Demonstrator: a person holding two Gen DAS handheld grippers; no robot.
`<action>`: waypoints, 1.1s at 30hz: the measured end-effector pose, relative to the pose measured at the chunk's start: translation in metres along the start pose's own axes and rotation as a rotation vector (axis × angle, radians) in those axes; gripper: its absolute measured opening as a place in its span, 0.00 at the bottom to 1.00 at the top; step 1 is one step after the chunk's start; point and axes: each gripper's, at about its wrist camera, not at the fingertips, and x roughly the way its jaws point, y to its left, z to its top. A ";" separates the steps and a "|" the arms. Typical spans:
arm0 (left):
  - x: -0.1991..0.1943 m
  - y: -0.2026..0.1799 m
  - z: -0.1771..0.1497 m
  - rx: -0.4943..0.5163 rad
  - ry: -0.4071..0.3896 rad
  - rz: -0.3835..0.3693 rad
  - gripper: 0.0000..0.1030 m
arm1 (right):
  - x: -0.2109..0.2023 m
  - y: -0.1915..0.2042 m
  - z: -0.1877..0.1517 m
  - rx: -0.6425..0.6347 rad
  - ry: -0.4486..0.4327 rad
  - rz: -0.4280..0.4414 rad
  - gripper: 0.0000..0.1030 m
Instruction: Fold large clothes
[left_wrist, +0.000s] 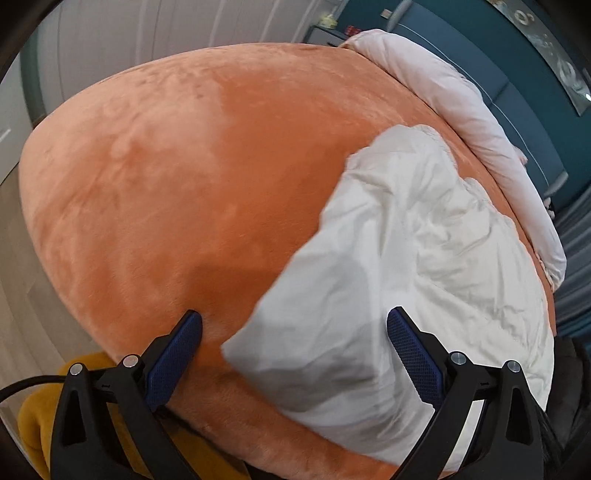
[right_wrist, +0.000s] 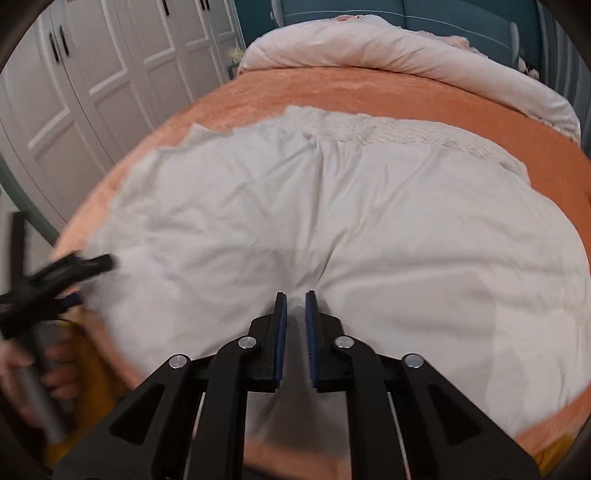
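Note:
A large white garment (right_wrist: 351, 229) lies spread and wrinkled on the orange bed cover (right_wrist: 369, 96). In the left wrist view the garment (left_wrist: 406, 258) covers the right half of the bed, its near corner between my fingers. My left gripper (left_wrist: 293, 325) is open and empty just above that corner. It also shows blurred in the right wrist view (right_wrist: 92, 264) at the garment's left edge. My right gripper (right_wrist: 295, 299) is shut on a pinched fold of the white garment at its near edge.
A pale pink duvet (right_wrist: 388, 51) is rolled up along the far side of the bed. White wardrobe doors (right_wrist: 92, 74) stand at the left. A mustard cloth (left_wrist: 40, 417) hangs below the bed's near edge. A teal headboard wall (left_wrist: 517, 74) is behind.

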 end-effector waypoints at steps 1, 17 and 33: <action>-0.001 -0.001 -0.001 -0.002 -0.001 -0.020 0.93 | -0.008 0.003 -0.008 -0.014 0.002 -0.001 0.10; -0.095 -0.126 0.008 0.233 -0.086 -0.348 0.05 | 0.023 0.002 -0.049 -0.056 0.001 0.023 0.02; -0.154 -0.219 -0.021 0.392 -0.190 -0.364 0.02 | -0.048 -0.088 -0.037 0.258 -0.184 0.100 0.06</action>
